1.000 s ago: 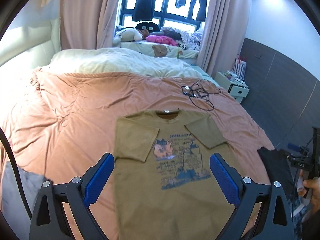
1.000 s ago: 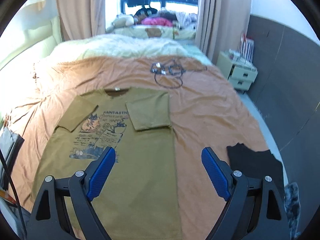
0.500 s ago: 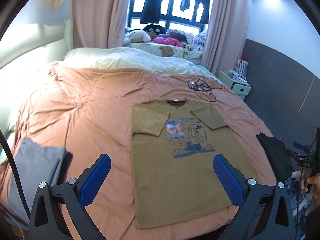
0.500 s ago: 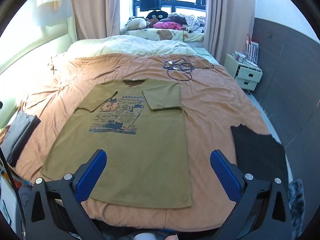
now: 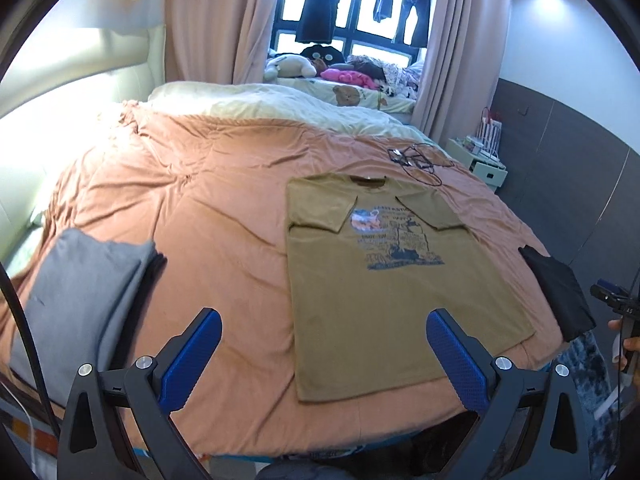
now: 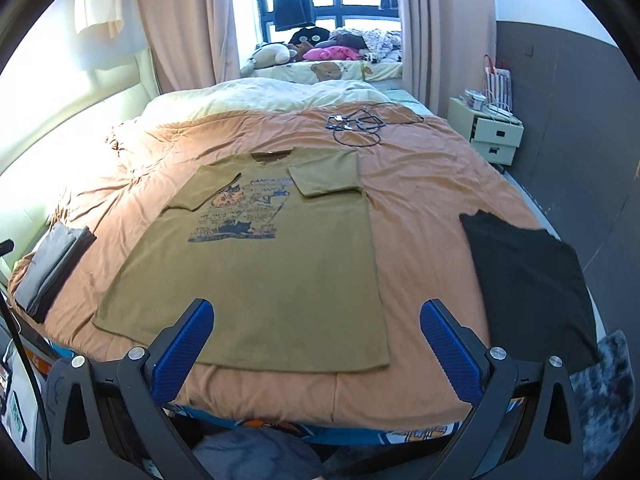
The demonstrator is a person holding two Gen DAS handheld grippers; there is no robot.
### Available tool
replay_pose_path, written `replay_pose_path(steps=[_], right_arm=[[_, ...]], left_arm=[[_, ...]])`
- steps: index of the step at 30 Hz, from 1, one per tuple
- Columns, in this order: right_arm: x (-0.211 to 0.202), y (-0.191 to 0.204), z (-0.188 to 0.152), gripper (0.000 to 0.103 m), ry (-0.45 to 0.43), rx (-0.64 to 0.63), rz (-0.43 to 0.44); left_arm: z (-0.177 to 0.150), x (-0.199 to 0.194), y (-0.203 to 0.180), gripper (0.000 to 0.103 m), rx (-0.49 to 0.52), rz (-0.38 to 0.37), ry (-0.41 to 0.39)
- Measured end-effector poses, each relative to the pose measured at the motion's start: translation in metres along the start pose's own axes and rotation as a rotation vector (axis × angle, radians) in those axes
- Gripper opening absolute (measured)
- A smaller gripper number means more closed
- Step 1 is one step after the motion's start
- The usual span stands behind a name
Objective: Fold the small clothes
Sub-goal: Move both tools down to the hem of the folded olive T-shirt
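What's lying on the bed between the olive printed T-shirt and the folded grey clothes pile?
Nothing: between the olive printed T-shirt and the folded grey clothes pile lies only bare wrinkled orange bedspread, clearest in the left wrist view.

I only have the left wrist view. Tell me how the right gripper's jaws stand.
Observer: The right gripper is wide open, with nothing gripped between its blue pads.
Operator: Describe the black garment. I only see one end of it.
Observer: The black garment lies spread flat, apart from the olive T-shirt, with a strip of bare orange bedcover between them.
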State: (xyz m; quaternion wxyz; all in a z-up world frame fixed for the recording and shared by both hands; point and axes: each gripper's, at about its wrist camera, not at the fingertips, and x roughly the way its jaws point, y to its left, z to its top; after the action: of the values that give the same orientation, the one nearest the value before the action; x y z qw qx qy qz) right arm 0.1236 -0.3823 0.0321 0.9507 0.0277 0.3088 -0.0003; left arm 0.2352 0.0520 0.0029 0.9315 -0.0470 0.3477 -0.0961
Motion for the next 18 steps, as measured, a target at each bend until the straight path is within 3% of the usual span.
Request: replay_pose_path(steps=[6,18], right_arm=[[0.001,-0.020,-0.030,0.101,0.007,0.070,0.024],[0.021,-0.066,-0.066,0.071,0.054,0.277,0.103]], left_arm=[[-0.037,0.005,0.013,0.099,-0.030,-0.022,0.018],[-0.087,0.034,0.043,0.063,-0.144,-0.083,0.090]])
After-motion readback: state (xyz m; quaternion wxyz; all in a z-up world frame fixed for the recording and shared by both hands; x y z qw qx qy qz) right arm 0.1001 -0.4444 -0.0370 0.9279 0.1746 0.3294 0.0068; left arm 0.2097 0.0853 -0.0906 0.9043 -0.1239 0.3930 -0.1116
